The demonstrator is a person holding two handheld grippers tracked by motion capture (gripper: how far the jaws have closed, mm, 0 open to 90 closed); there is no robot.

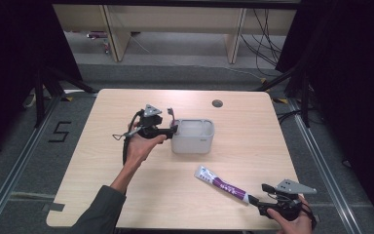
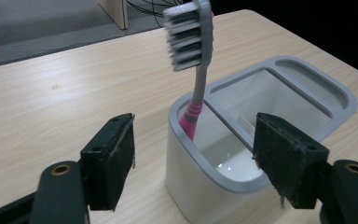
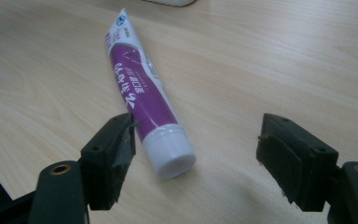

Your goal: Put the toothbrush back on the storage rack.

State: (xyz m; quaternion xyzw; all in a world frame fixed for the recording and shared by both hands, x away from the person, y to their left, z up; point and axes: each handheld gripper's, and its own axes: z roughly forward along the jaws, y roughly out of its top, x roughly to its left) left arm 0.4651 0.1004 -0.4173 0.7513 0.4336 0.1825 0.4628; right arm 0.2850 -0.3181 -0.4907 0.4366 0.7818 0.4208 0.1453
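A grey two-compartment holder (image 1: pixel 193 137) stands mid-table. A toothbrush (image 1: pixel 171 117) with a pink-and-grey handle stands in its left compartment, leaning, bristle head up. My left gripper (image 1: pixel 174 129) is at the holder's left end with its jaws open. In the left gripper view the toothbrush (image 2: pixel 196 91) rises from the holder (image 2: pixel 345 98) between the pads of the left gripper (image 2: pixel 195 140), touching neither. A purple-and-white toothpaste tube (image 1: pixel 221 184) lies flat near the front right. My right gripper (image 1: pixel 259 194) is open at its cap end. In the right gripper view the tube (image 3: pixel 137 88) lies just beside the left pad of that gripper (image 3: pixel 198 140).
The wooden table (image 1: pixel 126 195) has a round cable hole (image 1: pixel 217 103) at the back. Its front edge runs close below the right gripper. Beyond the table are grey floor, wooden furniture legs and cables. Dark curtains hang on both sides.
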